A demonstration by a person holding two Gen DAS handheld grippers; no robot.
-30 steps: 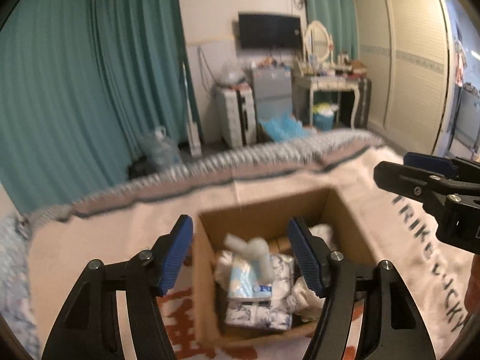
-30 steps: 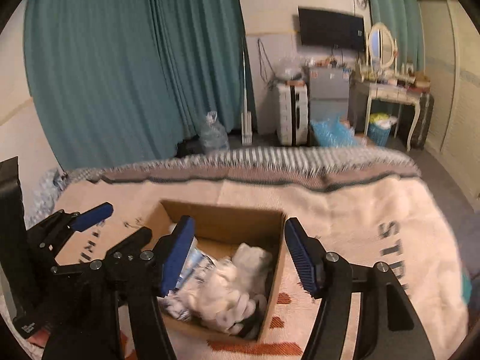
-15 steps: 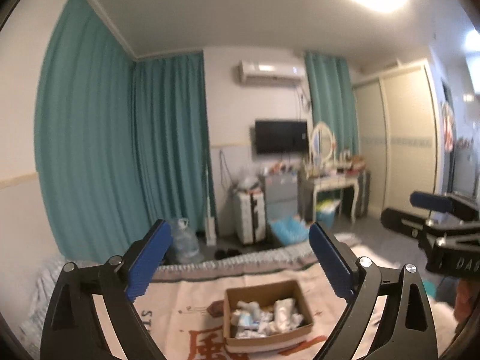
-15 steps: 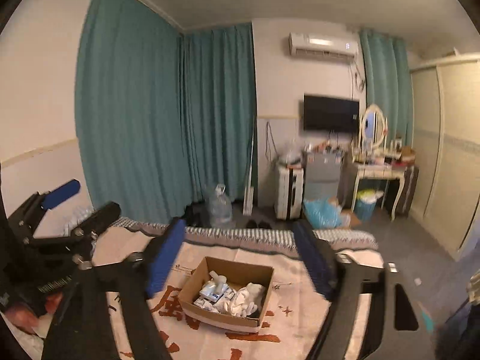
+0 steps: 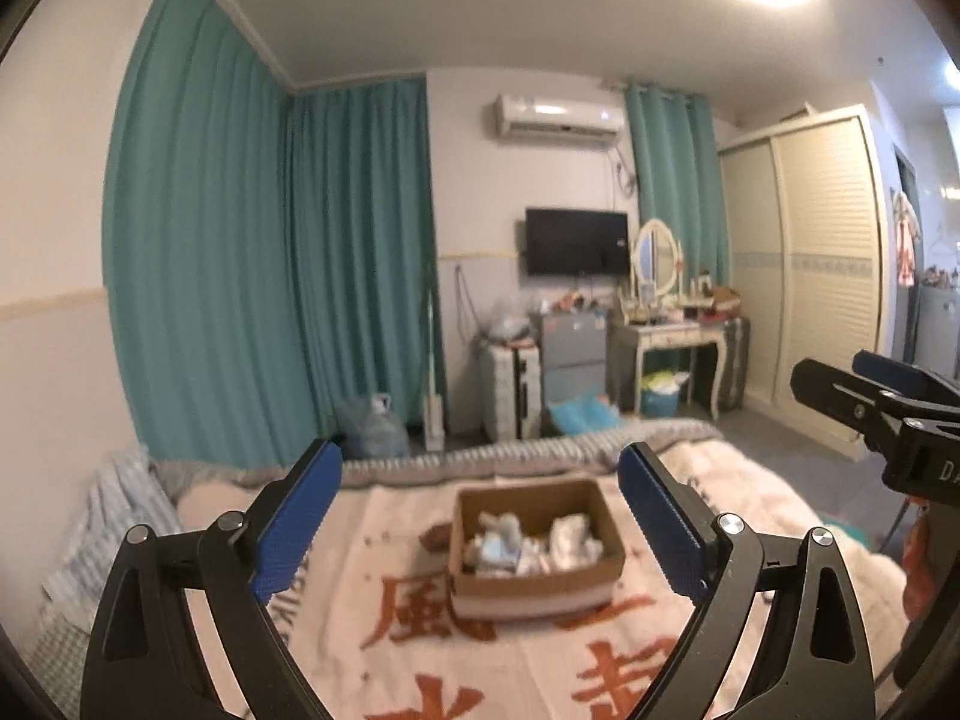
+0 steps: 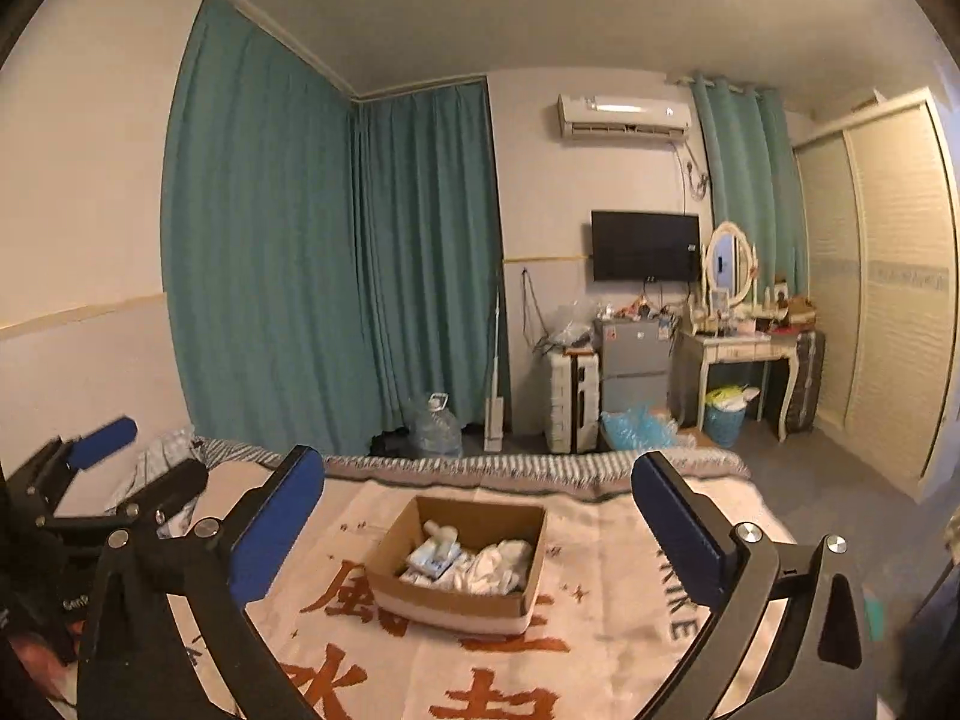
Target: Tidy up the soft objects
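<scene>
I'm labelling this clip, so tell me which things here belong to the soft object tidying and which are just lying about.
Part of the job:
cardboard box
soft white items in it
left gripper, open
right gripper, open

Just lying about:
water jug
television
dressing table
small fridge

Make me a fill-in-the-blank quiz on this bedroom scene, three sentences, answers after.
1. The soft things lie inside a ____ box on the blanket.
2. Both the left gripper and the right gripper are ____, holding nothing.
3. The curtains behind the bed are ____ in colour.

Missing words: cardboard; open; teal
</scene>
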